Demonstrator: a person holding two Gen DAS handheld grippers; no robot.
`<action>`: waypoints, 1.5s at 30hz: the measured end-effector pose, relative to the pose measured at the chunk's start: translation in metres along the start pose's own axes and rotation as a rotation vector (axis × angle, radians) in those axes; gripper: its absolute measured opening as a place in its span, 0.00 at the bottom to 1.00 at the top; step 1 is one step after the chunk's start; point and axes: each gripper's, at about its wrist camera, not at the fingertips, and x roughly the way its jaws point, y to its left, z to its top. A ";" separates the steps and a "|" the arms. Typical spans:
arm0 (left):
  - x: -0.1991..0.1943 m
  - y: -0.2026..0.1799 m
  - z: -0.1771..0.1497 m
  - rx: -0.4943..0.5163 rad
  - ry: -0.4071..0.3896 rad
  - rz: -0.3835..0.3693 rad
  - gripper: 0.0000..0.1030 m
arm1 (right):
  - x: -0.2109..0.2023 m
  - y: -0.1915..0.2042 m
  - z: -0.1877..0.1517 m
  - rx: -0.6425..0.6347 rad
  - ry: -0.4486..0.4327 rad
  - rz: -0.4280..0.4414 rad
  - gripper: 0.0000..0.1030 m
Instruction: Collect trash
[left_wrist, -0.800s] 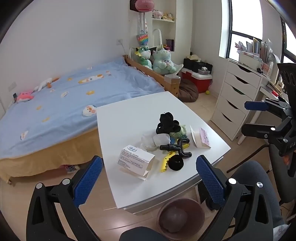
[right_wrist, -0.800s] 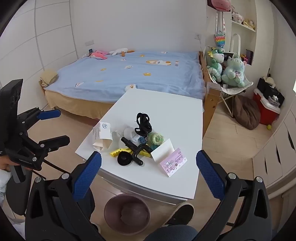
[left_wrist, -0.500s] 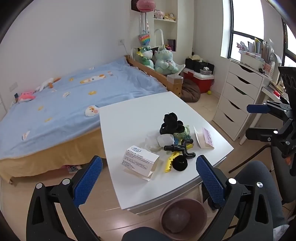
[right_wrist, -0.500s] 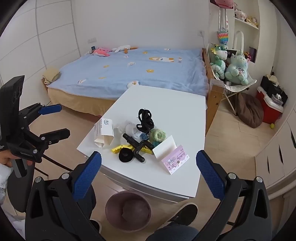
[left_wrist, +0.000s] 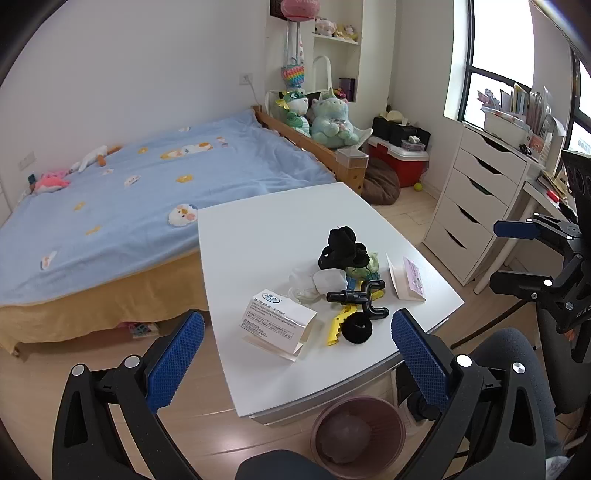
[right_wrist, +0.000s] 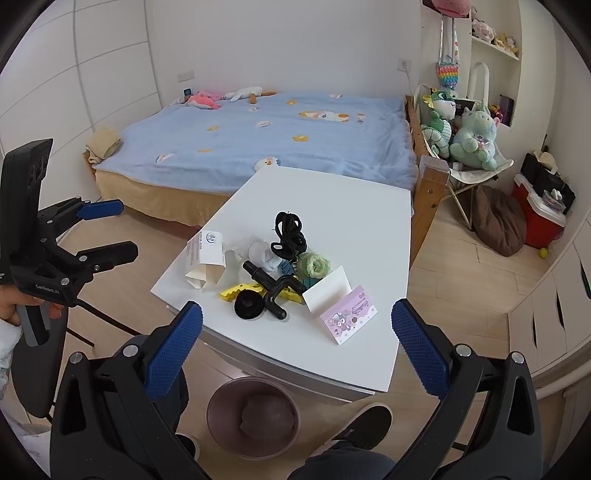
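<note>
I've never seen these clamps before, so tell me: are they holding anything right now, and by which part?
Nothing is held. The left gripper and the right gripper both gape open above the table, with the clutter lying untouched.

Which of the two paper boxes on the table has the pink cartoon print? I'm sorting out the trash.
The flattened box at the table's right front corner; the other box, at the left, is white with small print.

Box label (left_wrist: 275, 317) too small – bin contents (right_wrist: 267, 415) possibly bag.
</note>
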 end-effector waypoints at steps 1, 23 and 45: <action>0.000 0.000 0.000 0.000 0.002 -0.001 0.94 | 0.000 0.000 0.000 -0.006 -0.002 -0.005 0.97; 0.003 0.000 -0.002 0.024 0.018 0.010 0.94 | 0.007 0.005 -0.001 -0.035 0.018 0.006 0.97; 0.006 -0.001 -0.003 0.028 0.028 0.012 0.94 | 0.011 -0.006 -0.004 -0.007 0.029 0.025 0.97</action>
